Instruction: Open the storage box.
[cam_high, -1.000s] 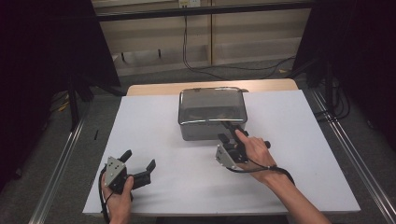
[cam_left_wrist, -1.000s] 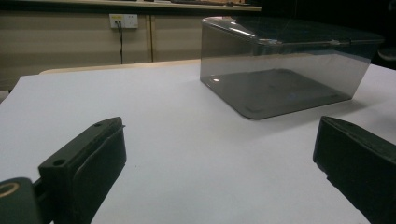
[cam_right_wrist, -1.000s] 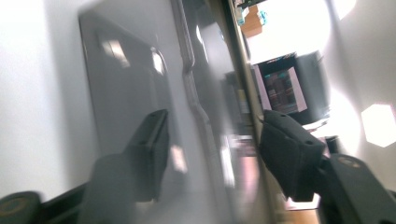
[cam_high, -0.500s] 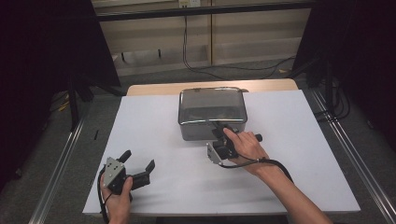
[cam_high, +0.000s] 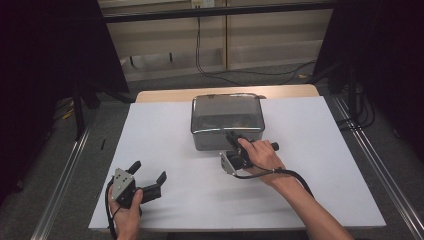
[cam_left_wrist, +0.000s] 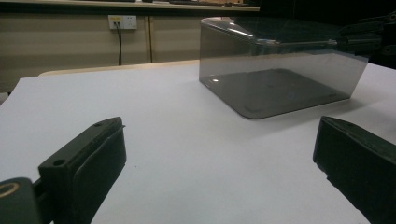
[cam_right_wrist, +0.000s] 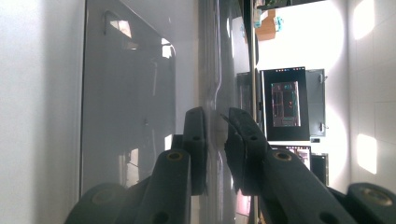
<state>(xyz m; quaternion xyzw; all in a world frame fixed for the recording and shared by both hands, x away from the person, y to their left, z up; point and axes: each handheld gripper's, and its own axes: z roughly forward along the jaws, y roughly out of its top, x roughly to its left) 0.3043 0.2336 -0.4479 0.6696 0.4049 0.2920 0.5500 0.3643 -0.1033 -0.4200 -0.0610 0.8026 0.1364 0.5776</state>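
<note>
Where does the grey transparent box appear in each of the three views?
High view: the box stands at the centre, on the far half of the white board.
Left gripper view: upper right, ahead of the open left gripper.
Right gripper view: its near wall is at centre left, with the rim clamped by the right gripper.
Shared landmark: the white board.

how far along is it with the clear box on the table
Done: the right tongs have reached the near edge of the smoky clear plastic box and have just been closing on it; the right gripper view shows the jaws pinching that thin edge. In hand: that grip. Left: any lifting or moving, since the box rests flat on the white table sheet. The left tongs wait open, apart from it.
</note>
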